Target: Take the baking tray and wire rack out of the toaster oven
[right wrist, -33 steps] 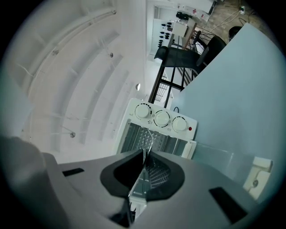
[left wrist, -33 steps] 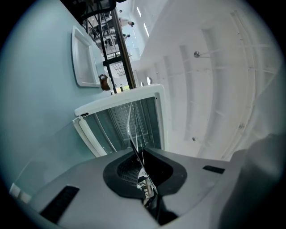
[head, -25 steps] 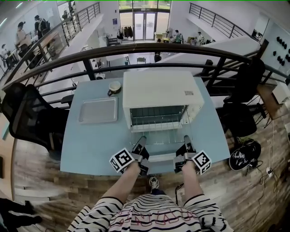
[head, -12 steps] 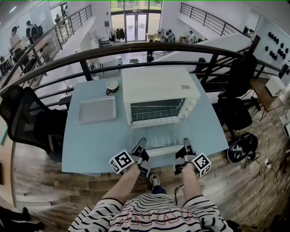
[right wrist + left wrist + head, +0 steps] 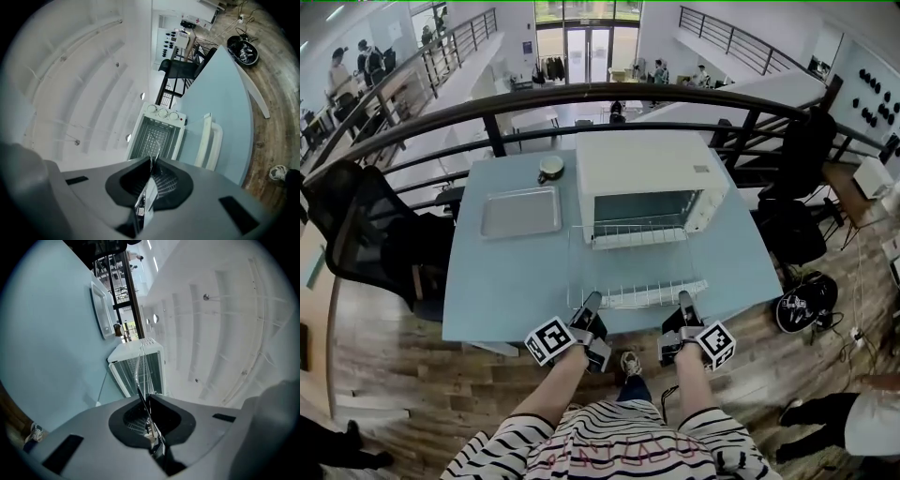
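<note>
My left gripper (image 5: 592, 303) and right gripper (image 5: 684, 302) sit side by side at the near edge of the pale blue worktop (image 5: 506, 281). Both point level toward the white toaster oven (image 5: 647, 173). Each pair of fingers is pressed together on the front edge of the wire rack (image 5: 649, 293), one toward each front corner. In both gripper views the thin wires run out of the pinch toward the oven's open mouth (whether the far end sits inside it I cannot tell). The oven's door (image 5: 209, 138) is folded down toward me, under the rack.

The baking tray (image 5: 520, 212) lies flat on the worktop just left of the oven, well apart from the rack. A small round container (image 5: 550, 168) stands behind it.

A black railing (image 5: 534, 103) curves behind the worktop and a black chair (image 5: 356, 234) stands at its left side. The floor (image 5: 825, 403) is wood planks. Beyond the railing a bright hall opens below, with people at desks.
</note>
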Action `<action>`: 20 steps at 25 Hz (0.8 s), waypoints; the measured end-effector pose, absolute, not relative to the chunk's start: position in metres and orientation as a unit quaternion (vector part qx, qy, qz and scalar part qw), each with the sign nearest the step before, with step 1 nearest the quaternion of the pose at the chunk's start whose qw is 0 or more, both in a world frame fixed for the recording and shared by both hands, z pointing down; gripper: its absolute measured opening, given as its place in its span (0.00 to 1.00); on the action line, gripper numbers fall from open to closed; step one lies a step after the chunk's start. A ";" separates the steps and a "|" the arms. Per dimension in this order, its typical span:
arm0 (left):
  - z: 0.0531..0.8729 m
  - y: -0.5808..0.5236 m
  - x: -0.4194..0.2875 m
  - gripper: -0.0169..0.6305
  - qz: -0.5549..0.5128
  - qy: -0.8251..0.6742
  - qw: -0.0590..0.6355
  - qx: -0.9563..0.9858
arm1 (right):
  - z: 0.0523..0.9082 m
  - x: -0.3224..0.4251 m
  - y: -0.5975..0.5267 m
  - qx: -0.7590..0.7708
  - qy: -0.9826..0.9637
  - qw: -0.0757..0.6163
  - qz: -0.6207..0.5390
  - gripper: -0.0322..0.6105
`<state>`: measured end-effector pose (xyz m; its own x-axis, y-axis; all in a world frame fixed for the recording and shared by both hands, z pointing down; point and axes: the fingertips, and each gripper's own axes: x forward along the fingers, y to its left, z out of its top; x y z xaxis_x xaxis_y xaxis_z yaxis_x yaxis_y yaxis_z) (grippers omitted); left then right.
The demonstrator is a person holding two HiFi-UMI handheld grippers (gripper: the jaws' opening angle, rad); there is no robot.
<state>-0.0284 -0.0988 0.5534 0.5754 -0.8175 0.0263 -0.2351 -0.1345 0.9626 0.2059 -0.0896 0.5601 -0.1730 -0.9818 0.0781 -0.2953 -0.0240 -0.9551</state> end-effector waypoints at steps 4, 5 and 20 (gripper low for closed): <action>0.563 -0.078 -0.069 0.06 -0.274 -0.391 0.536 0.696 | 0.570 0.166 -0.077 -0.523 0.613 0.343 -0.483 0.11; 0.565 -0.073 -0.079 0.06 -0.275 -0.397 0.534 0.694 | 0.573 0.156 -0.074 -0.519 0.616 0.339 -0.486 0.11; 0.584 -0.006 -0.249 0.06 -0.292 -0.487 0.502 0.653 | 0.591 -0.023 -0.051 -0.442 0.666 0.252 -0.545 0.11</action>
